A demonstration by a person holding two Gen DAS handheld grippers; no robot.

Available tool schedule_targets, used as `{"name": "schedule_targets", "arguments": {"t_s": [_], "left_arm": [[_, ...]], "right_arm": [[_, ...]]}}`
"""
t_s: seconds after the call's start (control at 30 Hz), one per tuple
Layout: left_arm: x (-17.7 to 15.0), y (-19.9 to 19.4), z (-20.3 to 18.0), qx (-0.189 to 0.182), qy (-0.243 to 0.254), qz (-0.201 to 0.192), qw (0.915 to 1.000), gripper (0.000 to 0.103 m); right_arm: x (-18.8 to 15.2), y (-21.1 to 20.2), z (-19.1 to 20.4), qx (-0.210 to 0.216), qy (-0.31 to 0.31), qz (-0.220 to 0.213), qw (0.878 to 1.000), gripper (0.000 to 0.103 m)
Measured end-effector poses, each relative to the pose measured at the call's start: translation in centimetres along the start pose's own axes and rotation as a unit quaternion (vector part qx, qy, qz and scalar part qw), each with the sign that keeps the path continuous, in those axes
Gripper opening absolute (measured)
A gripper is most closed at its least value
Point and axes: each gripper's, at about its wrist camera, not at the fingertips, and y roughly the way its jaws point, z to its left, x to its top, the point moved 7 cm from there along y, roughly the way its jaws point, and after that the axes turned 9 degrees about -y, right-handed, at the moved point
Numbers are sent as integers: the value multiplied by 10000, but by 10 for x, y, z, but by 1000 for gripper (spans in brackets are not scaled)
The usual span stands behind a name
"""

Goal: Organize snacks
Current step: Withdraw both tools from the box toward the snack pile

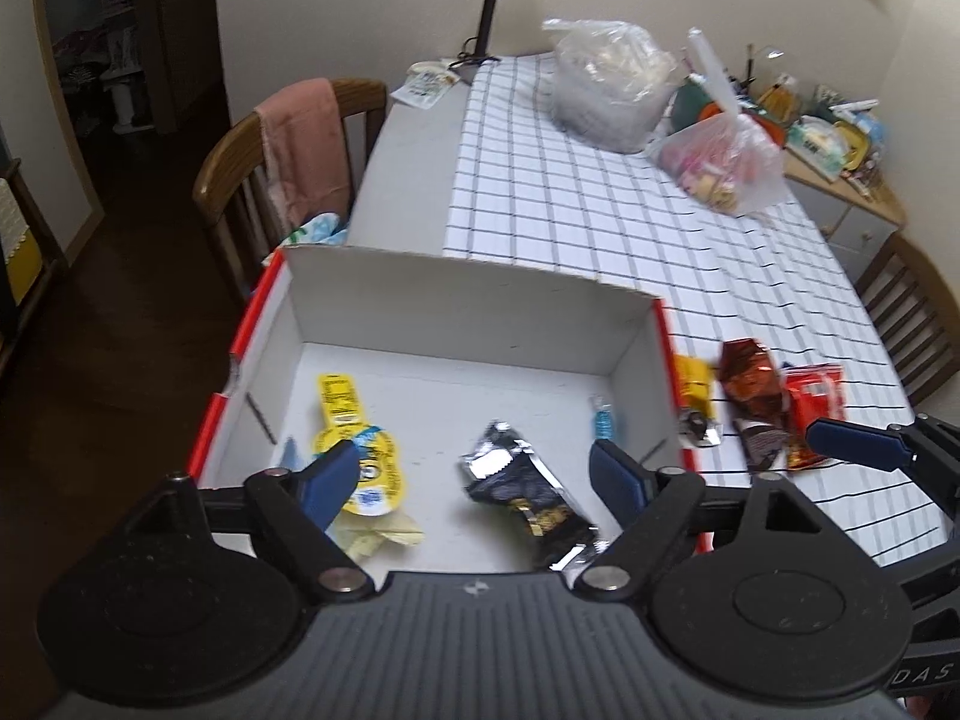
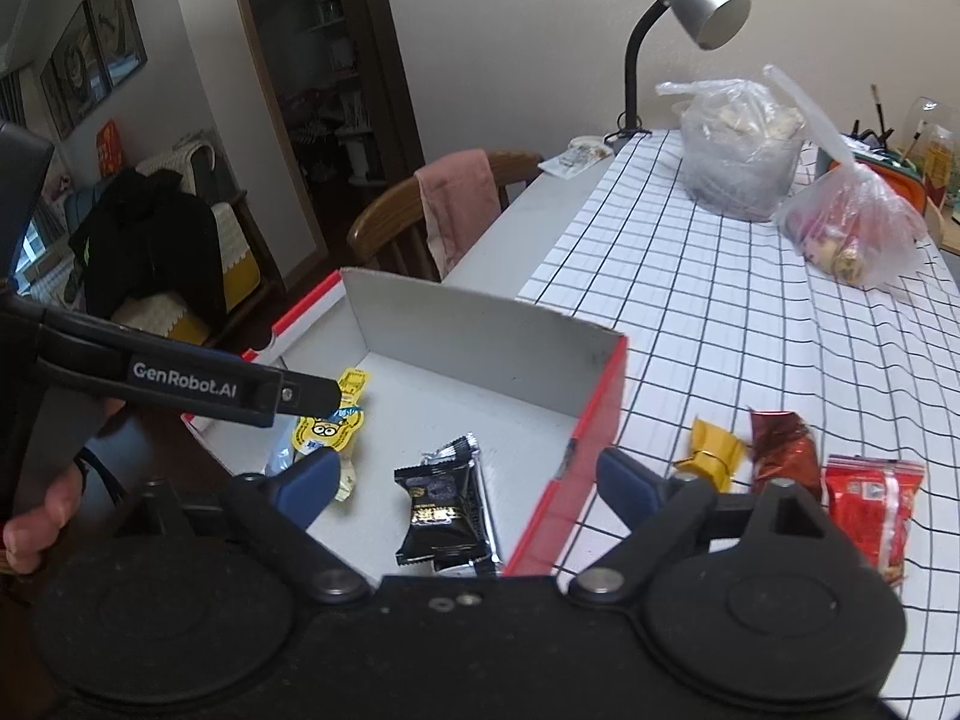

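Grippers, left [image 1: 474,474] and right [image 2: 462,483], spread empty above box [image 1: 468,294], seemingly clear of walls.

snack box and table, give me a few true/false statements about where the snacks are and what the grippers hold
1. The black snack packet lies inside the white box. True.
2. The red snack packet is in the box. False: it lies on the checked tablecloth, beside the box.
3. The left gripper is open and holds nothing. True.
4. The right gripper grips the black packet. False: its jaws are open and empty.
5. The desk lamp stands inside the box. False: it stands at the table's far end.
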Motion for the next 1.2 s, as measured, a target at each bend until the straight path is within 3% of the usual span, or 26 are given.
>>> {"name": "schedule_targets", "arguments": {"t_s": [0.27,0.37,0.5,0.87,1.2], "left_arm": [[-13,-7,-32,-383,-5,-14,9993,89],[-18,-4,-46,-474,11,20,9989,98],[-25,1,-70,-551,22,44,9985,98],[-49,24,-150,-363,146,-60,9992,98],[-67,53,-209,-110,310,-120,9994,98]], "right_arm": [[-17,-35,-35,-168,198,-206,9995,101],[-28,-46,-51,-237,272,-258,9990,101],[-44,-57,-74,-328,416,-253,9983,101],[-89,-86,-152,-682,382,7,9969,101],[-108,-90,-218,-784,467,154,9957,101]]}}
